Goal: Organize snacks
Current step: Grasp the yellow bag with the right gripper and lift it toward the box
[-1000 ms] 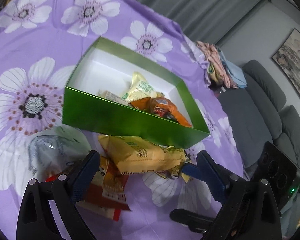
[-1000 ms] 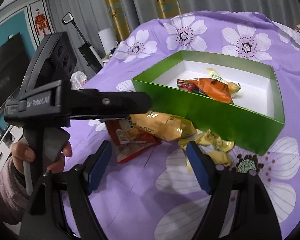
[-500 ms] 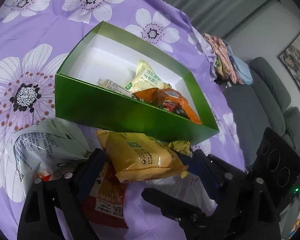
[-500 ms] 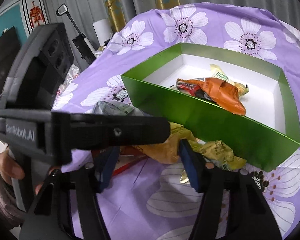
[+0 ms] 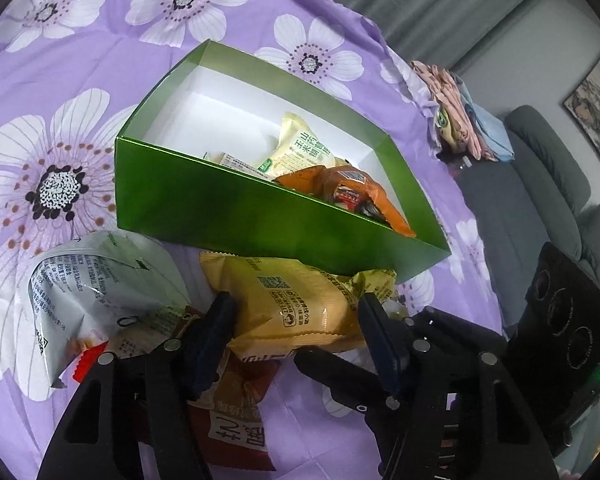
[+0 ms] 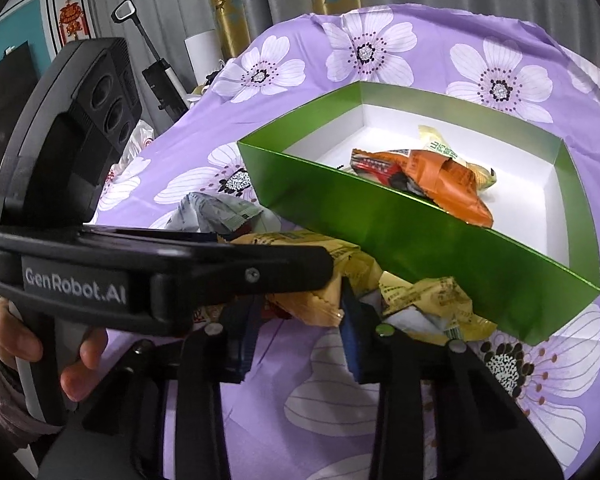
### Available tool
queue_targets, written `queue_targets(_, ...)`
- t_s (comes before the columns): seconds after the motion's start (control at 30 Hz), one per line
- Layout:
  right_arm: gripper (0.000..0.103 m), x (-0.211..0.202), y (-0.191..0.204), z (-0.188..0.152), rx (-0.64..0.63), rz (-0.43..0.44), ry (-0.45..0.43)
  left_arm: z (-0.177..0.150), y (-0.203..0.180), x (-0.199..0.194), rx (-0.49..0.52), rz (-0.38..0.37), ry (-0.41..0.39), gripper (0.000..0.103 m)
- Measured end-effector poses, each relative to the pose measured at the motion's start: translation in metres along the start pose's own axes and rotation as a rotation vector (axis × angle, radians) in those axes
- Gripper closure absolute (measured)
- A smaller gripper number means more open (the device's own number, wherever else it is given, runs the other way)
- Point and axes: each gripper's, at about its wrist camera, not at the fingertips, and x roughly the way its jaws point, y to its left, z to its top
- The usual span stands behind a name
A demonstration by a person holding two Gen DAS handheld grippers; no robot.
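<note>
The left tongs [image 5: 296,328] straddle the yellow snack packet [image 5: 296,300], jaws apart on either flank and not yet pressing; the packet lies on the purple-clothed tabletop [image 5: 80,60] against the near wall of the green box [image 5: 236,208]. The right tongs [image 6: 300,320] stand nearly together around that packet's crinkled end, though whether they pinch it I cannot tell. Best to close on the packet's middle, lift clear of the wall, and carry toward 12 o'clock into the box, sparing the silver bag [image 5: 92,288] at 9 o'clock.
</note>
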Motion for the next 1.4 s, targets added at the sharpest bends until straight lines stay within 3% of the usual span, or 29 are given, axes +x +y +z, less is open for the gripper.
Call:
queue_targets(0.47, 0.068, -0.041, 0.025, 0.014, -0.052, 0.009, -0.096, -0.005, -0.026, -0.052, 0.047, 0.011, -0.107, 0.039)
queue_targets(0.77, 0.068, -0.061, 0.030, 0.037, -0.080, 0.019, -0.171, 0.019, -0.043, -0.079, 0.088, 0.034, -0.172, 0.039)
queue_targets(1.0, 0.068, -0.058, 0.016, 0.057, -0.076, 0.004, -0.206, 0.048, -0.048, -0.072, 0.100, 0.025, -0.190, 0.039)
queue_targets(1.4, 0.068, -0.018, -0.024, 0.080, -0.035, -0.037, -0.193, 0.091, -0.032, -0.023, 0.072, 0.010, -0.160, 0.039)
